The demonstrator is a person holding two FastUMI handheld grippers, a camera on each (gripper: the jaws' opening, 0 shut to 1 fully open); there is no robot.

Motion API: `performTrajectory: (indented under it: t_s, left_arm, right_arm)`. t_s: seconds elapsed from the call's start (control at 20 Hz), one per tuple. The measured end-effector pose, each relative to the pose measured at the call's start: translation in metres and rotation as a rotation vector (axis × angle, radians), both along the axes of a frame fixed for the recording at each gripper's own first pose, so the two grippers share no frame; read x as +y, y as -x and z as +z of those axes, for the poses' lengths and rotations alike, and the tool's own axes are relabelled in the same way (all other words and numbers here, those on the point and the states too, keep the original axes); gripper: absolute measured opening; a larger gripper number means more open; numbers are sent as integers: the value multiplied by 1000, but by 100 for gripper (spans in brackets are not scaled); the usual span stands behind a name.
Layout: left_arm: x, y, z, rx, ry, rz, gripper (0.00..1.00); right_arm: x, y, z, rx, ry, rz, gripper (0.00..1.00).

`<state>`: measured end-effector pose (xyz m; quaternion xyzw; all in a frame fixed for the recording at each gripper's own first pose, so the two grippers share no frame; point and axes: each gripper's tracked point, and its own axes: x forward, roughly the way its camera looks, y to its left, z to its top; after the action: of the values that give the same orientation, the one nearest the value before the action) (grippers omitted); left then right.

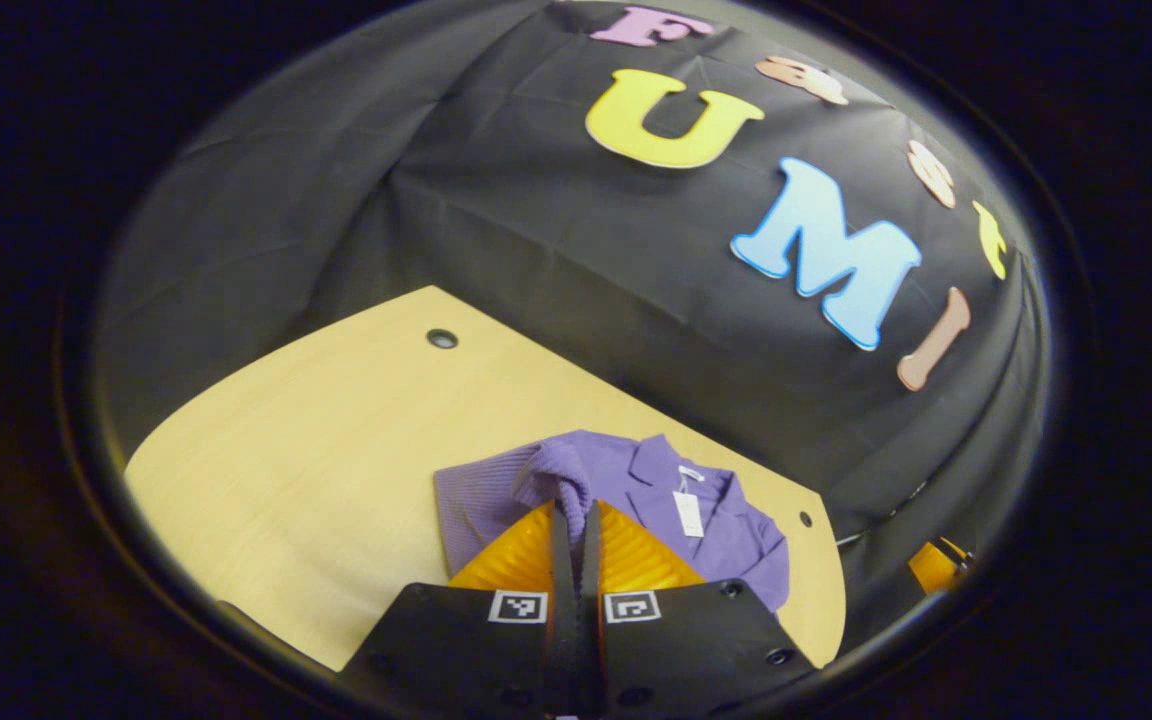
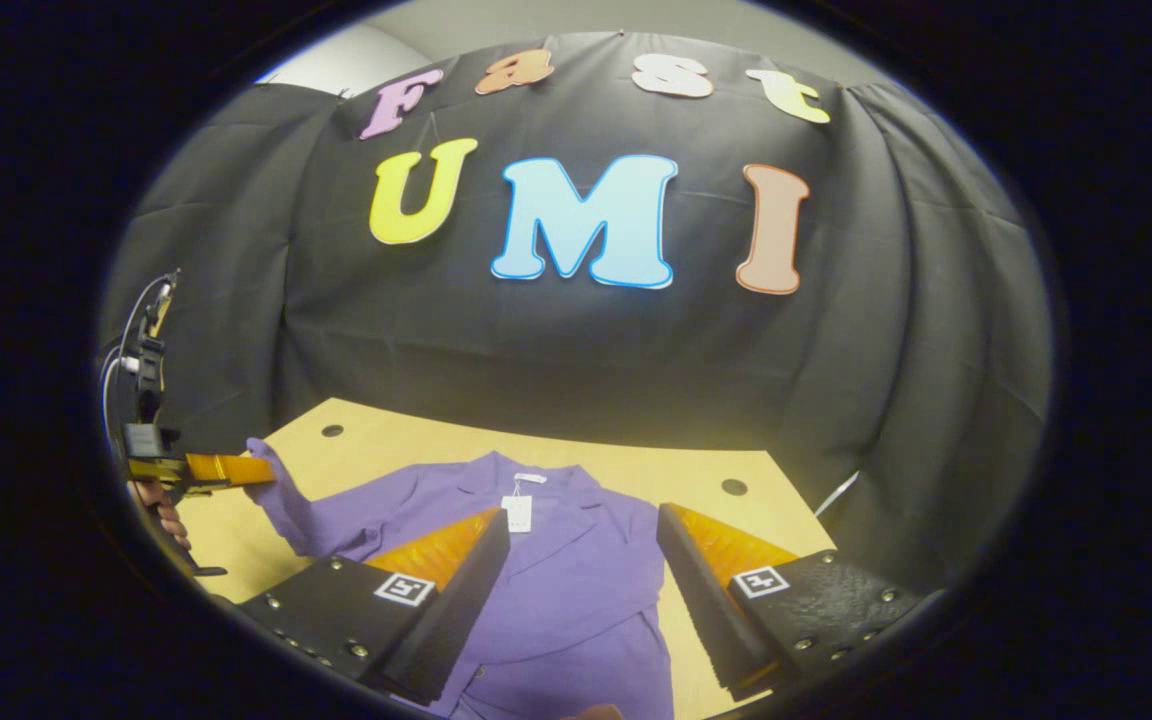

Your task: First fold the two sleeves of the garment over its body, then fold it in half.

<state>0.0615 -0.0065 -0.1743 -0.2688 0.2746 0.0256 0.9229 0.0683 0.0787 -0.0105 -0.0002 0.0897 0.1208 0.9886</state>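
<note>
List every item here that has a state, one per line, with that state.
Purple jacket: lying face up on the table, collar toward the wall, not yet folded in half.
Sleeve: lifted off the table at its cuff.
Hang tag: attached at the collar, resting on the jacket.
Left gripper: shut on the sleeve cuff.
Right gripper: open, above the jacket body.

purple collared garment (image 2: 576,590) face-up on the table, one sleeve (image 2: 281,490) lifted
</note>
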Motion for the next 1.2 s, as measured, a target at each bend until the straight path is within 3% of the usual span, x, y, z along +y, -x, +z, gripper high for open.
performTrajectory:
  t_s: [0.4, 0.8, 1.0, 1.2]
  left_arm:
    - [-121, -10, 39, -59, -96, -280, 7]
    - [-226, 28, 32, -55, -174, -548, 6]
    - [-266, 55, 8, -10, -188, -611, 7]
    - [-288, 73, -22, 30, -221, -622, 7]
  right_arm:
    - [-38, 6, -6, 7, -24, -69, 93]
    - [-74, 19, -23, 33, -47, -122, 93]
    - [-87, 29, -45, 67, -47, -112, 93]
    - [-102, 37, -62, 85, -34, -90, 93]
